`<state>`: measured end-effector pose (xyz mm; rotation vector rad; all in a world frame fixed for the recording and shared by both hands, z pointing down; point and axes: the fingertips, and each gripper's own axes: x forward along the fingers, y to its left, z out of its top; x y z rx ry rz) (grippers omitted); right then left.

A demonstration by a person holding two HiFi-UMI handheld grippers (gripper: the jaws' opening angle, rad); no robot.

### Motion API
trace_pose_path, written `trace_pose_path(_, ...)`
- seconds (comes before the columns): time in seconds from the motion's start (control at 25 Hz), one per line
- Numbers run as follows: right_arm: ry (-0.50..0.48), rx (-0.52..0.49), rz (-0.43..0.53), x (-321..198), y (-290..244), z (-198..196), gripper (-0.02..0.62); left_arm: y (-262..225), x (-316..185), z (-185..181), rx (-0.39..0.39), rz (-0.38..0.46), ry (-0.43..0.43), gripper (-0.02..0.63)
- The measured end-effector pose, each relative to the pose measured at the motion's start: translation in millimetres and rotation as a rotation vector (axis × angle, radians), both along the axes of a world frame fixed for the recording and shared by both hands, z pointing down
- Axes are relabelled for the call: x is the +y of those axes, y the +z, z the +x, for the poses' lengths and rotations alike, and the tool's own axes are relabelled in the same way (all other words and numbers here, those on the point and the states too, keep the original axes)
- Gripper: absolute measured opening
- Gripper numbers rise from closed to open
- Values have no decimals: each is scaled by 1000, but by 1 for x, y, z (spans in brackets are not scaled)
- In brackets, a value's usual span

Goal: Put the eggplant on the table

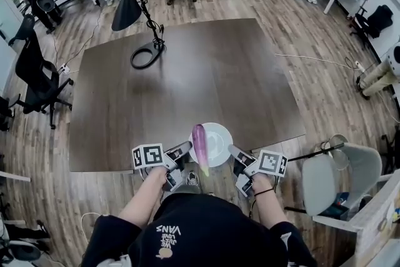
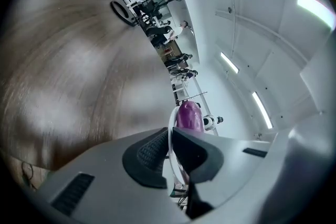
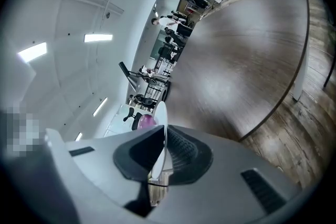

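Left tongs [image 1: 185,148] and right tongs [image 1: 232,151] clamp the plate [image 1: 220,139], eggplant [image 1: 200,143] lying between them.

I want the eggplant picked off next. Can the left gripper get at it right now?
Probably not: the left gripper is shut on the plate, as is the right gripper, and the eggplant lies on that plate.

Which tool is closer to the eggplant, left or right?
Left. The left tool grips the plate rim right beside the eggplant; the right tool grips the opposite rim, farther off.
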<state>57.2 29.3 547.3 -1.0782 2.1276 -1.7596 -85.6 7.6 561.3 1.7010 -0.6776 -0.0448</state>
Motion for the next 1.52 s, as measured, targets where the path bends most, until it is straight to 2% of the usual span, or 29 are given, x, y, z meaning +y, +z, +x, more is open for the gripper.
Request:
trace_pose_path(0.72, 100, 52, -9, -64, 7, -10, 31, 3, -78, -12, 9, 4, 105, 29)
trace_pose_path(1.0, 88, 41, -18, -79, 9, -4, 31, 8, -91, -5, 11, -12, 90, 29)
trace_pose_path(1.12, 68, 66, -19, -89, 13, 3, 31, 10, -97, -1, 15, -22, 76, 29)
trace_pose_path(1.24, 50, 33, -19, -103, 10, 3, 31, 11, -108, 4, 17, -20, 62, 29)
trace_pose_path(1.52, -4, 43, -22, -137, 12, 11, 31, 13, -137, 11, 8, -17, 19, 29)
